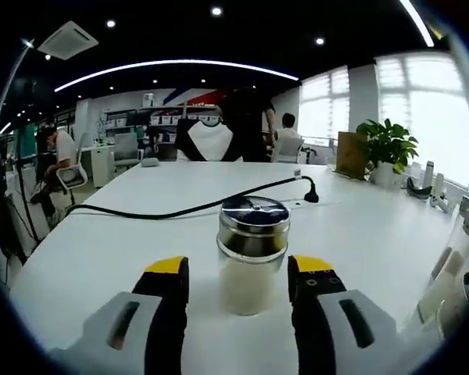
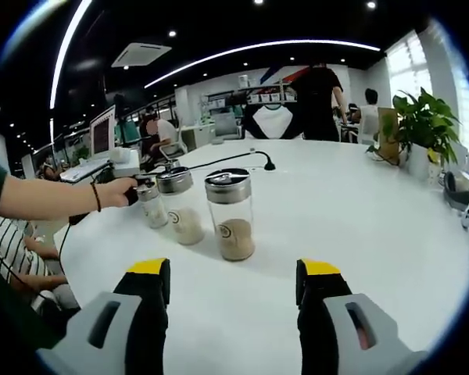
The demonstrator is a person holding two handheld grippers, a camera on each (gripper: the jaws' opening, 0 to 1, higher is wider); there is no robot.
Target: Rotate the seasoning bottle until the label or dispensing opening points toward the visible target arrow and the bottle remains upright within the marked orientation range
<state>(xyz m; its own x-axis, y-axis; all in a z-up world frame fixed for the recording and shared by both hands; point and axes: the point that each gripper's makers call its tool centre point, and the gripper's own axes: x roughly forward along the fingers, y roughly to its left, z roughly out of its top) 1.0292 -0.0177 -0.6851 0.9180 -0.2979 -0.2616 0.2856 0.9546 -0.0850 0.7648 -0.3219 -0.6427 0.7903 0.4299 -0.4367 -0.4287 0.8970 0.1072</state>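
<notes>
Left gripper view: left tool (image 1: 238, 277) nearest, yellow-tipped black jaws spread wide, nothing gripped. Seasoning bottle (image 1: 252, 254) stands upright on the white bench (image 1: 125, 242) between the jaw tips, a gap on each side, not touched. Clear glass, pale powder in the lower part, shiny metal cap with a dark top. Beyond the bottle a black cable (image 1: 187, 209) runs across the bench from the left to a plug at far right of centre. Potted plant (image 1: 387, 148) at the far right bench edge by the windows. Clear glassy shapes at the right edge, near, too blurred to tell what. Far back: a person standing (image 1: 246, 125) in dark clothes, a seated person (image 1: 59, 160) at far left.

Right gripper view: right tool (image 2: 234, 285) nearest, jaws parted wide, holding nothing, over bare bench. Past the tips, left of centre, three glass jars in a row, all upright: brown-powder jar (image 2: 230, 215) nearest, pale-powder jar (image 2: 180, 207) behind and left of it, a smaller jar (image 2: 151, 205) furthest left. A person's hand (image 2: 113, 191) with a dark wristband comes in from the left, gripping a dark handle right by the smaller jar; cannot tell whether it touches. Same plant at far right, same standing person far back.
</notes>
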